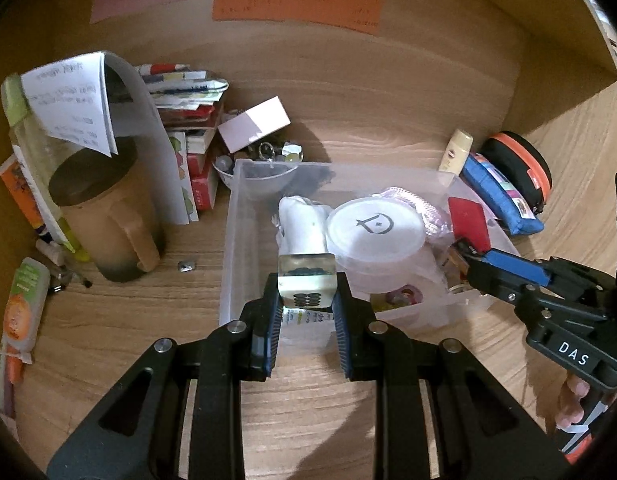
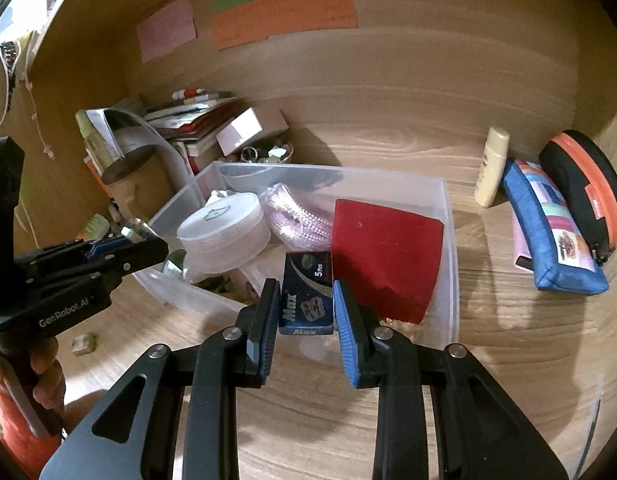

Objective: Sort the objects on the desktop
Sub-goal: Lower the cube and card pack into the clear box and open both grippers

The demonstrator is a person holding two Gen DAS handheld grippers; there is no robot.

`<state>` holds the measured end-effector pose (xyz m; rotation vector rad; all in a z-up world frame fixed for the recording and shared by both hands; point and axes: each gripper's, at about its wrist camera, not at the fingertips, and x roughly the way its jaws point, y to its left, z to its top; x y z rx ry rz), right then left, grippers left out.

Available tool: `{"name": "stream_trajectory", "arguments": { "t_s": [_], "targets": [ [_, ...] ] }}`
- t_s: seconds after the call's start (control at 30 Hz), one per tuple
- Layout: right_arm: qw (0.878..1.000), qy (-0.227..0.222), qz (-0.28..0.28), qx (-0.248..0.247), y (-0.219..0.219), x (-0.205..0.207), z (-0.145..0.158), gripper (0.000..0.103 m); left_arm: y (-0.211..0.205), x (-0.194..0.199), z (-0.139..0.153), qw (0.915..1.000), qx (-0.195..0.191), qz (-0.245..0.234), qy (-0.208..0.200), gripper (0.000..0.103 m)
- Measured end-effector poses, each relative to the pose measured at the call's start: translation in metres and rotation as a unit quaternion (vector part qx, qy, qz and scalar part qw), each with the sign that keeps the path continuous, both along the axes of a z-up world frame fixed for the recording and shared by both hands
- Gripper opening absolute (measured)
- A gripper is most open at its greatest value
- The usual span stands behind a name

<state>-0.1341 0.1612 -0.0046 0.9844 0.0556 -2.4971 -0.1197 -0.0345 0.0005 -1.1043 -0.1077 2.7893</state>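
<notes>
My left gripper [image 1: 307, 304] is shut on a mahjong tile [image 1: 306, 280] with dark dots, held over the near edge of the clear plastic bin [image 1: 244, 184]. My right gripper [image 2: 306, 300] is shut on a small dark blue "Max" box [image 2: 307, 294], held over the bin's [image 2: 452, 240] near edge beside a red box [image 2: 384, 260]. The bin also holds a round white lidded container [image 1: 374, 228], a white object [image 1: 302, 220] and a pink bundle [image 2: 296, 216]. The right gripper shows in the left wrist view [image 1: 468, 258], and the left gripper shows in the right wrist view [image 2: 140, 240].
A brown mug [image 1: 104, 216], papers and stacked books [image 1: 188, 120] stand at the left. A small bowl of trinkets [image 1: 264, 160] sits behind the bin. A cream bottle [image 2: 492, 168], blue pouch [image 2: 552, 232] and black-orange case [image 2: 584, 184] lie at the right. A loose tile [image 2: 83, 343] lies on the desk.
</notes>
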Motion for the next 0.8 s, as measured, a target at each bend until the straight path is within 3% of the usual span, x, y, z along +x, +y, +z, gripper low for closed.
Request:
{"name": "stream_trajectory", "arguments": {
  "t_s": [0.13,0.5,0.67,0.8],
  "targets": [
    [1.0,0.003,0.0,0.006,0.0,-0.003,-0.002,0.025,-0.003,-0.007,-0.006,0.9999,0.009,-0.003,-0.008,0.024],
    [1.0,0.0,-0.007,0.001,-0.002,-0.012,-0.007,0.025,0.001,-0.009,-0.009,0.9998,-0.015,0.0,0.011,0.024],
    [1.0,-0.006,-0.009,0.0,0.0,-0.011,-0.005,0.036,0.0,-0.009,-0.007,1.0,-0.005,-0.004,0.007,0.028],
    [1.0,-0.006,-0.001,-0.006,-0.001,-0.006,-0.001,0.037,0.003,-0.004,-0.004,0.9999,-0.001,-0.01,0.008,0.03]
  ]
}}
